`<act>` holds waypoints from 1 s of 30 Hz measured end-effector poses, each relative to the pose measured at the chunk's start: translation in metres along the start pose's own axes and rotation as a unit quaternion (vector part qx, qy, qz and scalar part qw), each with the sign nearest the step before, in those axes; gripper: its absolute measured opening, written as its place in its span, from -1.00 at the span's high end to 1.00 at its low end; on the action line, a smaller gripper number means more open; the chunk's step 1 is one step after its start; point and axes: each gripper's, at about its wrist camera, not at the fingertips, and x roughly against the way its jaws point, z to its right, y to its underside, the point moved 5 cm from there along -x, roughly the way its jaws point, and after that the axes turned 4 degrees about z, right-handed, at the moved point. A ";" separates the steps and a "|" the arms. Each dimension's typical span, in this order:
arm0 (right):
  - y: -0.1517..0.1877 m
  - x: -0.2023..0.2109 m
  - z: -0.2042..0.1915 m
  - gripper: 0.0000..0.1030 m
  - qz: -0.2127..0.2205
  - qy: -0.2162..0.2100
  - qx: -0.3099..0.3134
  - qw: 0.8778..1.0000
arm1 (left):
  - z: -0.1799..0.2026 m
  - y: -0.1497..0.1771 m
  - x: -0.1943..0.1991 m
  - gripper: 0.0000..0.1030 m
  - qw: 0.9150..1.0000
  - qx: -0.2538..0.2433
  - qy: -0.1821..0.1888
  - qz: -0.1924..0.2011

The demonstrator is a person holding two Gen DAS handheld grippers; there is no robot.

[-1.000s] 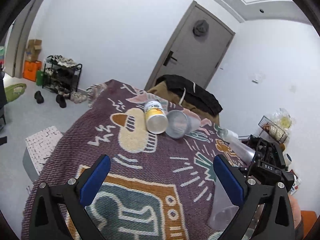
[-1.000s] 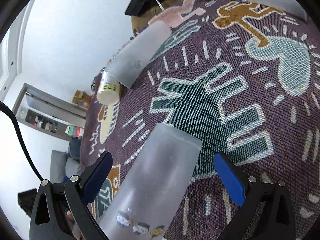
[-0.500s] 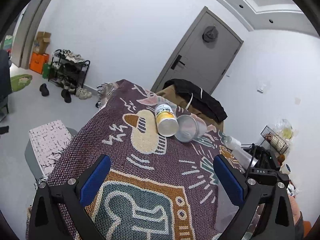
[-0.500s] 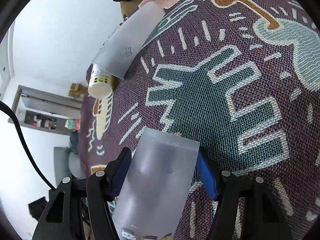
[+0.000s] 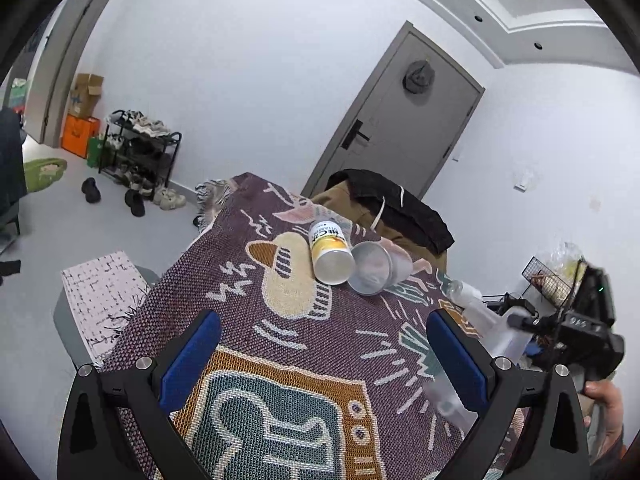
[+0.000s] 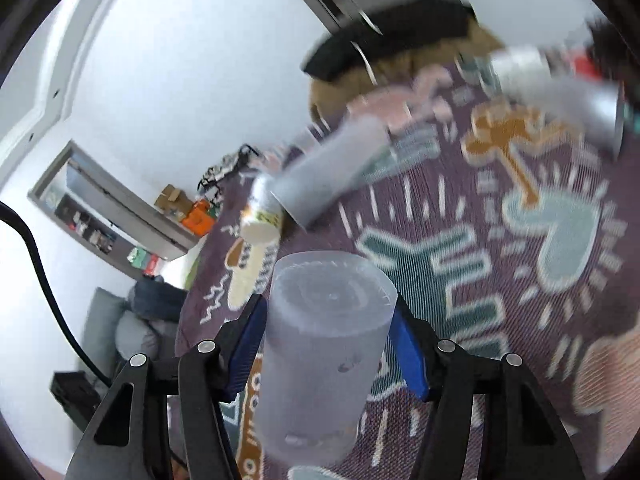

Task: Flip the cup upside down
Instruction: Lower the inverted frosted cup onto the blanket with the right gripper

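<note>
Frosted cup (image 6: 324,356) clamped in right gripper (image 6: 326,346), long axis pointing forward along fingers; left gripper (image 5: 320,356) spread wide, idle.

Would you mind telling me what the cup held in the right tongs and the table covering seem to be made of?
Cup: likely frosted translucent plastic; matte, cloudy walls with the blanket dimly showing through. Table covering: woven textile blanket; visible coarse weave and fringe.

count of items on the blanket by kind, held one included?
Frosted cups: 2 — held cup in right gripper, lying cup
Yellow cans: 1 — can
Clear bottles: 1 — bottle
Total: 4
</note>
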 end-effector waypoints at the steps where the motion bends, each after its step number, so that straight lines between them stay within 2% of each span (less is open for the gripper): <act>1: -0.003 0.005 -0.006 -0.19 0.012 0.007 0.017 1.000 | 0.000 -0.001 0.001 -0.99 1.000 -0.001 0.000 0.002; 6: -0.016 0.021 -0.029 -0.19 0.060 0.040 0.083 0.994 | -0.001 -0.003 0.005 -0.99 1.000 -0.003 -0.003 0.007; 11: -0.018 0.026 -0.051 -0.19 0.098 0.088 0.159 0.979 | -0.004 -0.003 0.007 -0.99 1.000 -0.004 -0.007 0.013; 17: -0.006 0.009 -0.064 -0.19 0.114 0.126 0.227 0.959 | -0.007 -0.002 0.005 -0.99 1.000 -0.006 -0.012 0.013; 23: 0.011 -0.016 -0.069 -0.19 0.096 0.129 0.253 0.954 | -0.012 0.000 0.003 -0.99 1.000 -0.005 -0.018 0.010; 26: 0.022 -0.032 -0.068 -0.19 0.071 0.129 0.261 0.954 | -0.014 0.001 0.002 -0.99 1.000 -0.003 -0.020 0.009; 30: 0.028 -0.031 -0.073 -0.20 0.058 0.121 0.259 0.957 | -0.017 0.002 0.000 -0.99 1.000 -0.001 -0.022 0.006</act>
